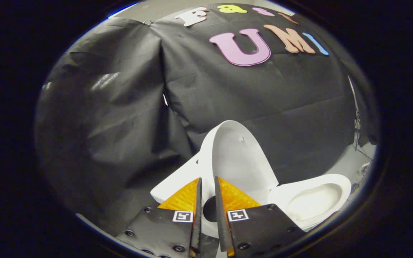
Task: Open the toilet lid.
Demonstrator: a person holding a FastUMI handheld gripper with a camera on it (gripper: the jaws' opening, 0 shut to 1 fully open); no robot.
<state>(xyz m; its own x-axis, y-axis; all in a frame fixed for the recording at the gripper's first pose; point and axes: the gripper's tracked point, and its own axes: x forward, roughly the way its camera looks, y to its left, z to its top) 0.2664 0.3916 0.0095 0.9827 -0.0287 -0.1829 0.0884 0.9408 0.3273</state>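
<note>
Toilet lid point(240, 157) is raised near upright, white, smooth inner face showing a small nub, standing just ahead of the fingers with the open bowl point(312, 200) at its 4 o'clock. Hand-held gripper point(207, 186) is narrowed, its fingers straddling the lid's edge; whether both press on it I cannot tell. Judgement: lift nearly done; next, ease the lid back to rest, then release.
</note>
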